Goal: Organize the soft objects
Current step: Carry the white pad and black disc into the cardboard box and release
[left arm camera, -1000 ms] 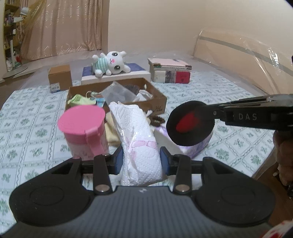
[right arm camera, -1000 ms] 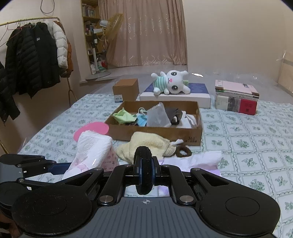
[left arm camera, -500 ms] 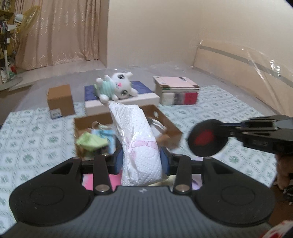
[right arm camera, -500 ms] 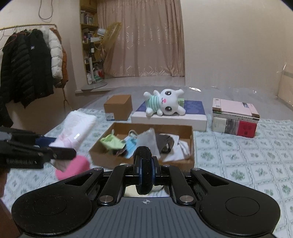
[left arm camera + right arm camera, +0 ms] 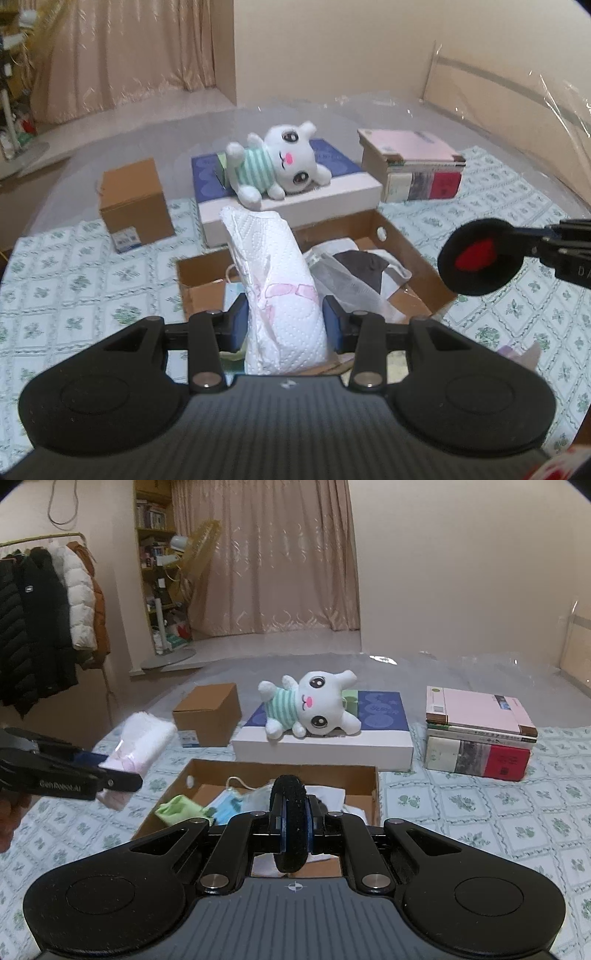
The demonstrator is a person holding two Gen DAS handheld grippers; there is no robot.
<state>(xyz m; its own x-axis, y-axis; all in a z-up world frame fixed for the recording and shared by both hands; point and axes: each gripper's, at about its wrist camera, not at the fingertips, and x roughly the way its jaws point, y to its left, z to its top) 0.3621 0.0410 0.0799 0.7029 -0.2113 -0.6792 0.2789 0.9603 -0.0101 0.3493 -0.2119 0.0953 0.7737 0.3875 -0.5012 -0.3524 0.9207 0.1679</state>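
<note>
A white tissue pack (image 5: pixel 282 291) stood upright above the cardboard box (image 5: pixel 413 254) — nearby hung a black round pad (image 5: pixel 480 256), red-centred.

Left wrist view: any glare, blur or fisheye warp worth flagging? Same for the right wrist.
Left wrist view: plastic sheeting throws glare streaks; frame edges bow; tissue pack in the left gripper is sharp. Right wrist view: even warm light; the tissue pack looks soft; the black pad in the right gripper is crisp.
</note>
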